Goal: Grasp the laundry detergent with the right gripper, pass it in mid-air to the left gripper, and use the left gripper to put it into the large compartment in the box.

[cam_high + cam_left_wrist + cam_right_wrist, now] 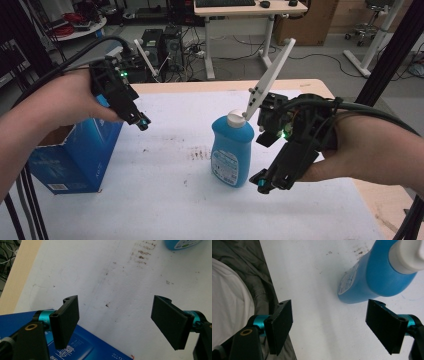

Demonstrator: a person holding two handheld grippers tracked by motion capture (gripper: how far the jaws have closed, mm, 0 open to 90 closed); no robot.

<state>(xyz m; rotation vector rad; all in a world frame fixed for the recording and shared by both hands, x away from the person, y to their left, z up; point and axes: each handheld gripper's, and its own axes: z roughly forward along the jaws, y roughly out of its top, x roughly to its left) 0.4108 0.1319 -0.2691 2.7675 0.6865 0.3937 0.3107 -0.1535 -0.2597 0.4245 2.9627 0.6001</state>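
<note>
The bench point(165, 200) carries a blue cardboard box point(75, 155) at its left and a blue bottle point(232, 150) standing upright mid-bench. The bottle probably handles rigid and slick; its flat sides below the white cap point(236, 119) suit gripping. Left tongs point(142, 121) and right tongs point(261, 181) hang released, empty.

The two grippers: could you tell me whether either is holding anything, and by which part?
Nothing is held. The left gripper and right gripper both stand open and empty; the blue bottle stands free.
</note>
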